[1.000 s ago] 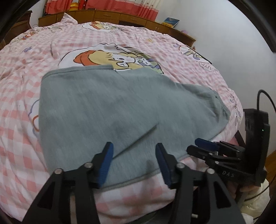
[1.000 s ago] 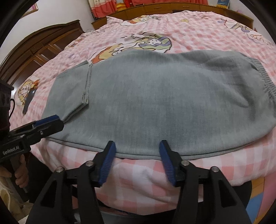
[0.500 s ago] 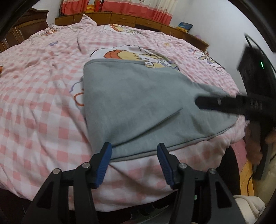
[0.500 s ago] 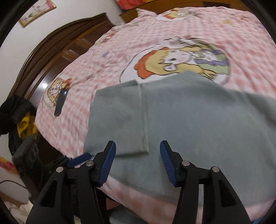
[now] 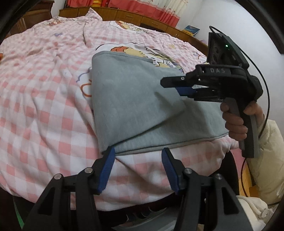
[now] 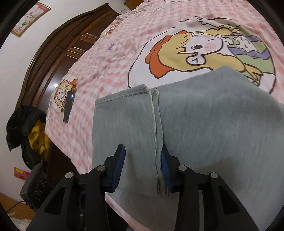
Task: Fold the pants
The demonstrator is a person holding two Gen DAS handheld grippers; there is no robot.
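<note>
Grey pants (image 5: 134, 99) lie folded on a pink checked bed cover (image 5: 40, 92). My left gripper (image 5: 137, 169) is open at the bed's near edge, just short of the pants' near left corner. My right gripper (image 5: 179, 87) hovers over the pants from the right. In the right wrist view my right gripper (image 6: 142, 165) is open over the pants (image 6: 213, 128), its fingers either side of the leg cuff seam, not closed on the cloth.
A dark remote-like object (image 6: 68, 106) lies on the cover near the bed's left edge. A wooden wardrobe (image 6: 58, 58) and a black bag with yellow cloth (image 6: 26, 128) stand beside the bed. Wooden cabinets (image 5: 127, 16) line the far wall.
My left gripper has pulled back and to the left, off the pants to the bed edge. My right gripper has swung left and moved over the leg cuff end.
</note>
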